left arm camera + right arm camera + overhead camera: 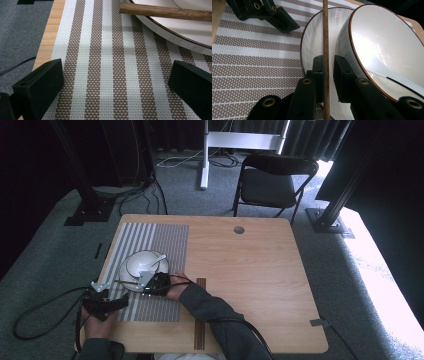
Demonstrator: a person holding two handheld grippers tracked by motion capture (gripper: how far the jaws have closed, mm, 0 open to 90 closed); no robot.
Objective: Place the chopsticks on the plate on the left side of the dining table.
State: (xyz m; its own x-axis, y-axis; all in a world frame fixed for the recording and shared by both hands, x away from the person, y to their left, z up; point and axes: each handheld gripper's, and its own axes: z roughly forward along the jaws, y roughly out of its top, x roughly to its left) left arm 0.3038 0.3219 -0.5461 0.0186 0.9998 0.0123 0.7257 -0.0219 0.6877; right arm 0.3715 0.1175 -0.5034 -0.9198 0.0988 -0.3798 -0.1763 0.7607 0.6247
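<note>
On the left, the left gripper rests low over the striped mat, near the table's left edge. In the left gripper view its two black jaws stand wide apart with nothing between them, just the brown and white stripes of the mat. The rim of the plate shows at the top right there, with a brown chopstick lying across it.

A bit more to the right, the right gripper sits at the near edge of the plate. In the right gripper view its jaws are close together around the thin chopstick, which lies over the plate. I cannot tell if they pinch it tight. Just beside it the white bowl stands on the plate, with a white spoon inside.

Farther right, more chopsticks lie on the bare table
</note>
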